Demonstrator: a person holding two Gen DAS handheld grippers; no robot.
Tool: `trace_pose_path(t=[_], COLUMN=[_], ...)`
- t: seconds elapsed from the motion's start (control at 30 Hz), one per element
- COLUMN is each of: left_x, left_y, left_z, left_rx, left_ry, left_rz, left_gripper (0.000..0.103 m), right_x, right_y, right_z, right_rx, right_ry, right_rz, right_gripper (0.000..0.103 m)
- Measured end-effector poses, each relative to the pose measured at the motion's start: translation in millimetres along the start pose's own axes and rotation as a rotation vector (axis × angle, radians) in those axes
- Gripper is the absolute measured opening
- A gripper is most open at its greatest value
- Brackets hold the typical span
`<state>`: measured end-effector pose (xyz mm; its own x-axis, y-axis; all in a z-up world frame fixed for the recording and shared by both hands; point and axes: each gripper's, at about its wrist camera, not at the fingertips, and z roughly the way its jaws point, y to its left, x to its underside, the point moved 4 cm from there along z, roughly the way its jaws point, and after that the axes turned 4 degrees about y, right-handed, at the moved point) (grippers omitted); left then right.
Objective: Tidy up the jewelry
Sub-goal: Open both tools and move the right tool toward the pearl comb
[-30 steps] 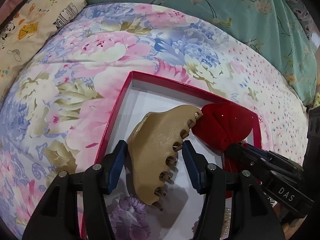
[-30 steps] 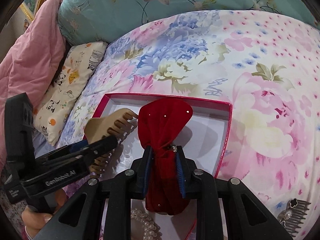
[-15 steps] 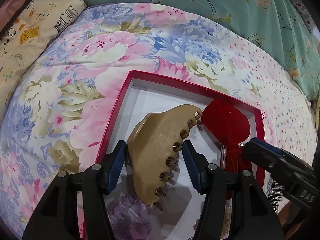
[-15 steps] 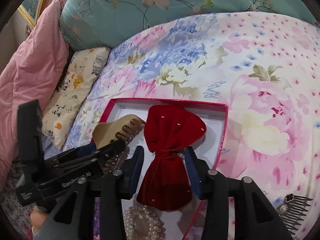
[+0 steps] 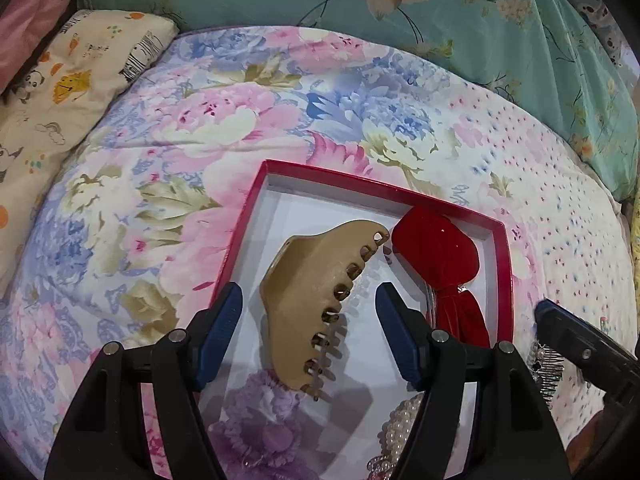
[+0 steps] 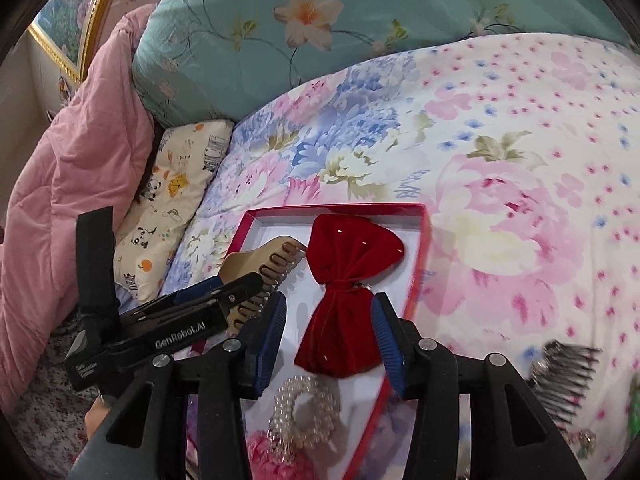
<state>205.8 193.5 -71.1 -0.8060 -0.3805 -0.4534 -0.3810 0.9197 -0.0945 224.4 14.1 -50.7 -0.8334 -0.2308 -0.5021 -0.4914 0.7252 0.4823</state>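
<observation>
Our left hand-held gripper (image 5: 308, 312) stands wide open over the red-rimmed box (image 5: 256, 216), its blue pads apart on either side of the tan claw clip (image 5: 316, 300) without touching it. The clip lies on the white floor of the box between those pads, teeth turned toward the right pad. Just beyond the right pad lies the red velvet bow (image 5: 440, 256), one tip of the clip close to its upper lobe. Below the clip, nearer to us, sits a purple scrunchie (image 5: 260, 428), and beside it, under the right finger, a pearl bracelet (image 5: 396, 432).

Our right hand-held gripper (image 6: 330, 336) is also open and holds nothing; the bow (image 6: 348, 280) lies between its pads, clear of both, with its knot level with the fingertips. Left of this gripper we see the left hand-held gripper (image 6: 256, 292) reaching across the clip (image 6: 260, 264). The pearl bracelet (image 6: 304, 412) lies just under the left finger, inside the box (image 6: 416, 264). To the right, outside the box on the floral bedspread (image 6: 500, 160), rests a dark hair comb (image 6: 568, 372), blurred. Far ahead of both grippers lie a teal floral pillow (image 6: 320, 20), a small panda-print pillow (image 6: 172, 200) and a pink quilt (image 6: 80, 184).
</observation>
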Motion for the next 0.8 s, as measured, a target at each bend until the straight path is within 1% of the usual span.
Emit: trace_pose_path(t=[0.2,0.4,0.5,0.67,0.8], left_x=[8,23,31,47,67], left_y=[0,-6,-15,-34,-53], left_z=[-19,-47,-57,-73,-83], left_rx=[0.022,0.079,0.109,0.161,0.202], left_ry=[-0.023,-0.051,-0.054,-0.055,-0.045], left_rz=[-0.006,-0.024,-0.02,-0.015,-0.003], left_gripper=[0.069,0.069,0.073,0.073,0.073], right_x=[16,34,46,62,70], right_y=[-23,-58,-77,-100,-110], right_z=[-31,-70,-88,-100,-96], right_rx=[0.009,0.043,0.068,0.094,0.089], right_ry=[-0.021,-0.066,-0.086,-0.089,-0.077], right_rz=[0.049,0.119,0.155,0.196,0.215], right_gripper=[0.047,0.048,0.048,0.048,0.048])
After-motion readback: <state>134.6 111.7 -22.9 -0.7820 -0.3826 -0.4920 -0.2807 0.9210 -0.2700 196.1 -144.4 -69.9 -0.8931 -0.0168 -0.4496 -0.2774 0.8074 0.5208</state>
